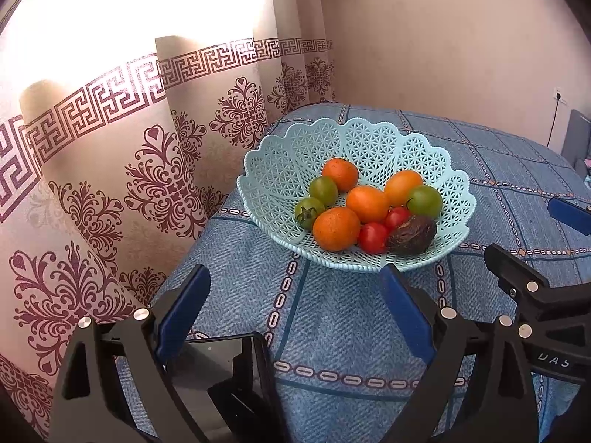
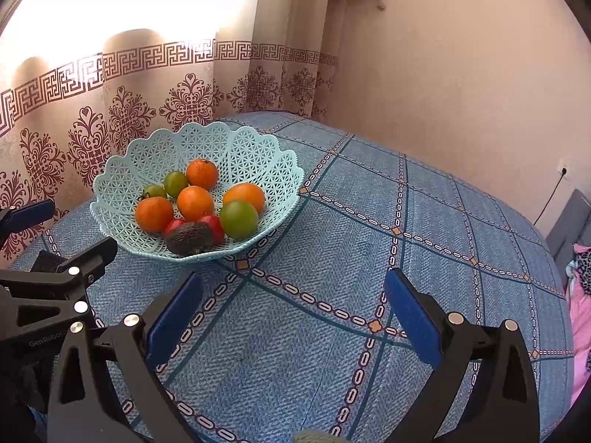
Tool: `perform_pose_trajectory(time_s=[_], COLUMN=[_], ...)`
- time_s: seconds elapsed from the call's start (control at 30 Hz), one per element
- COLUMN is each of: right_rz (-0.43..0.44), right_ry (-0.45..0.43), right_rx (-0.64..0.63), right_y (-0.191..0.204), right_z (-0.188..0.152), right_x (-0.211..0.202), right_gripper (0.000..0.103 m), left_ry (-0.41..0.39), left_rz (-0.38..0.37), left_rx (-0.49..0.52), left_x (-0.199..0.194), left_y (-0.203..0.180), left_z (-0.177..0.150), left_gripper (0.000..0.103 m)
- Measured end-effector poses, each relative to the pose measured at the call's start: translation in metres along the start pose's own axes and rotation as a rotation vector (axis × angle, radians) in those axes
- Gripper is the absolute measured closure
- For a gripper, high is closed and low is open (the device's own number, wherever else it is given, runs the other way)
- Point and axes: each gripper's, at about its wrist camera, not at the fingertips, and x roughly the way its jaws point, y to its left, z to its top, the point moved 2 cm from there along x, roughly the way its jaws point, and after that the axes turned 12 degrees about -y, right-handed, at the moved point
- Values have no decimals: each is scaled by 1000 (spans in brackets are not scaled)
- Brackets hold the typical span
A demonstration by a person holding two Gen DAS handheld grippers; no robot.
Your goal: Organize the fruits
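We see the fruits piled in the pale blue lattice basket, which sits on the blue patterned cloth close to the curtain. Inside the basket lie four oranges, the nearest towards its front rim, three green tomatoes with one at its right side, two red tomatoes just beside the nearest orange, and a dark wrinkled avocado touching the red ones at the front. In front of the basket our left gripper hangs with its blue pads spread wide and nothing between them. To the right of the basket our right gripper is likewise spread wide and empty, over bare cloth.
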Motion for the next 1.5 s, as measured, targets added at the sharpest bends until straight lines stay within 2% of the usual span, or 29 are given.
perform_pose_trajectory(time_s=[0.6,1.5], right_rz=[29,10], right_ry=[5,-17], right_rx=[12,-16], right_y=[0,2], right_z=[1,1], right_x=[-2,-4], right_gripper=[5,5], left_ry=[4,19], left_rz=[8,3], left_rx=[22,39], left_x=[-9,-3], left_y=[2,-1], left_z=[-6,-10], left_gripper=[9,9])
